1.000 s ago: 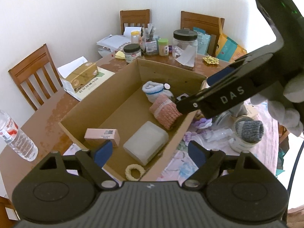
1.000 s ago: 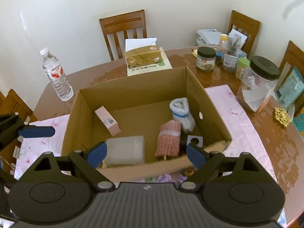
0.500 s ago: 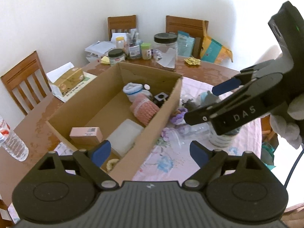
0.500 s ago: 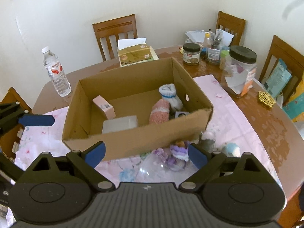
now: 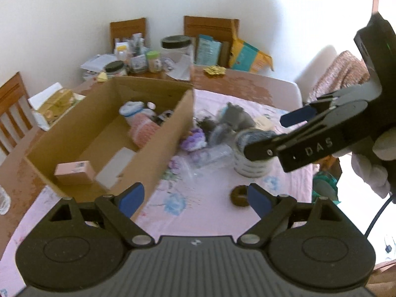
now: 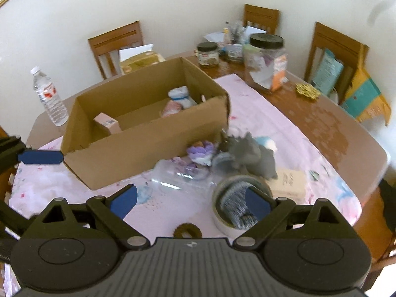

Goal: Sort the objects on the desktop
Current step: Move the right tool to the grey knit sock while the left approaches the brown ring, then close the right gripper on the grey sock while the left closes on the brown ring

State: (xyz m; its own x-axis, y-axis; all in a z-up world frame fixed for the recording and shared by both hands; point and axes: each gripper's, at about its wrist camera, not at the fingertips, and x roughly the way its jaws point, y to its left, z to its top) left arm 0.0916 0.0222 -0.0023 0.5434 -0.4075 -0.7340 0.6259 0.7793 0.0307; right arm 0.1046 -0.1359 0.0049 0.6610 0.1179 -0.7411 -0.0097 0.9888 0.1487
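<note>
An open cardboard box (image 6: 148, 146) (image 5: 170, 133) sits on the pink cloth and holds a pink carton (image 5: 74, 173), a white block (image 5: 116, 165), a pink knit roll (image 5: 143, 128) and a white sock (image 6: 182, 96). Beside it lie a purple knit piece (image 6: 201, 152), a clear plastic bottle (image 6: 178, 173), a grey cloth (image 6: 250, 153), a white cup with a grey sock (image 6: 237, 205) and a brown ring (image 6: 187, 231). My left gripper (image 5: 195, 195) is open and empty above the box's near corner. My right gripper (image 6: 190, 198) is open and empty over the loose items.
A water bottle (image 6: 49, 99) stands left of the box. A tissue box (image 6: 141, 60), jars (image 6: 266, 61) and papers crowd the far table edge. A tan card box (image 6: 289, 183) lies right of the cup. Wooden chairs surround the table.
Both grippers have pulled back and shifted right, away from over the box. The loose items beside the box have come into view. Both stay open.
</note>
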